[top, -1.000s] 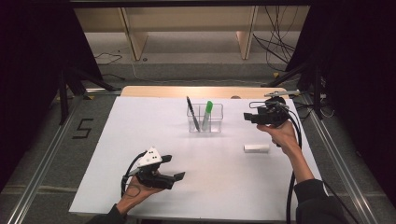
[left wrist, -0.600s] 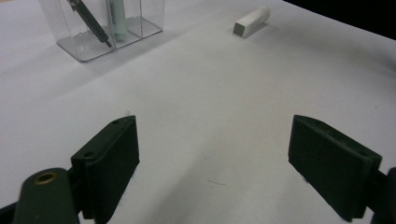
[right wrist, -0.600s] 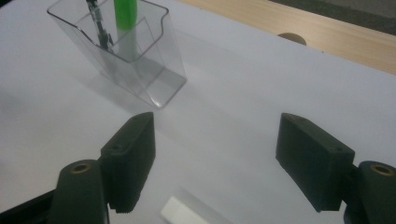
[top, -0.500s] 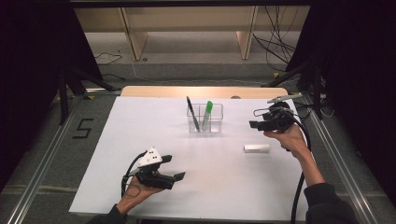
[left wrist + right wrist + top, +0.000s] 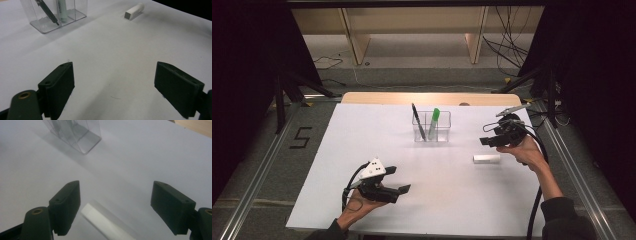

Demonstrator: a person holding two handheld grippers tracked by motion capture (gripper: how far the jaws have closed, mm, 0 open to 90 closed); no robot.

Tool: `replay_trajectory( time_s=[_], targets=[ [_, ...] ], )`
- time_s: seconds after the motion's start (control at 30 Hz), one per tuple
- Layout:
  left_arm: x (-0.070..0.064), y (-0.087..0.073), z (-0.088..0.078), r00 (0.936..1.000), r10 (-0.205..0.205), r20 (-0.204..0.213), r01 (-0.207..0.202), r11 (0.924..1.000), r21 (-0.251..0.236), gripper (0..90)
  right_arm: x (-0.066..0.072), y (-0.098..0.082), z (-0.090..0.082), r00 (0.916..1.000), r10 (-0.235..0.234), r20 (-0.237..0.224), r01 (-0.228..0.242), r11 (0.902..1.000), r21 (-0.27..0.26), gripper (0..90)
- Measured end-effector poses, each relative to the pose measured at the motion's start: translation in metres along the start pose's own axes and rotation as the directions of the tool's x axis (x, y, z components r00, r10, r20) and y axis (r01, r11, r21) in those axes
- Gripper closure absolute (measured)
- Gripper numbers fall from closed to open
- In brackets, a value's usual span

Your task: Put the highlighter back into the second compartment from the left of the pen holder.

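A clear plastic holder (image 5: pixel 432 131) stands at the table's middle back with a black pen (image 5: pixel 417 121) and a green marker (image 5: pixel 434 121) upright in it. A white oblong block (image 5: pixel 486 158) lies flat to its right. My right gripper (image 5: pixel 484 141) hovers just above and behind the block, open. Its jaws have just been opening wider, and nothing is pressed between them. In the right gripper view (image 5: pixel 115 207) the block (image 5: pixel 105 223) lies on the table below the gap. My left gripper (image 5: pixel 403 189) rests open at the front left, empty, and looks (image 5: pixel 113 87) toward the holder (image 5: pixel 53 17) and the block (image 5: pixel 134 11).
The white table top (image 5: pixel 362 145) ends in a wooden strip (image 5: pixel 382 98) at the back. Metal rails (image 5: pixel 257 180) run along both sides. Dark stands and cables are on the floor beyond. The right gripper's cable (image 5: pixel 534 200) hangs along the forearm.
The right hand has drifted slightly toward the person and lower, closer over the white block. The left hand and the items on the table have not moved.
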State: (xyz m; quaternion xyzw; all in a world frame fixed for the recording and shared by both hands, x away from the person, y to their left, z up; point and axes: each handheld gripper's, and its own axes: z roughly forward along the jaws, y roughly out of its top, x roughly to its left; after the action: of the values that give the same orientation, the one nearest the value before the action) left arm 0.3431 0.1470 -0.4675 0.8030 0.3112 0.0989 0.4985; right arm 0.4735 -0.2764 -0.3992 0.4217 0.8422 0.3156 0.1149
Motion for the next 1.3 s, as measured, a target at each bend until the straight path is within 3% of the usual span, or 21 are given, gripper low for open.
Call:
replay_trajectory(
  time_s=[0.63,1.3],
  targets=[
    [0.0,0.0,0.001,1.0,0.003,-0.001,-0.003,1.0,0.0,16.2,0.005,-0.007,0.011,0.9971,-0.076,-0.003,0.076,0.9903,0.117,24.1],
    [0.003,0.003,0.005,0.9998,-0.017,0.01,0.017,0.9998,-0.009,16.2,0.008,-0.016,0.019,0.9855,-0.169,-0.008,0.166,0.9574,0.236,26.4]
  ],
)
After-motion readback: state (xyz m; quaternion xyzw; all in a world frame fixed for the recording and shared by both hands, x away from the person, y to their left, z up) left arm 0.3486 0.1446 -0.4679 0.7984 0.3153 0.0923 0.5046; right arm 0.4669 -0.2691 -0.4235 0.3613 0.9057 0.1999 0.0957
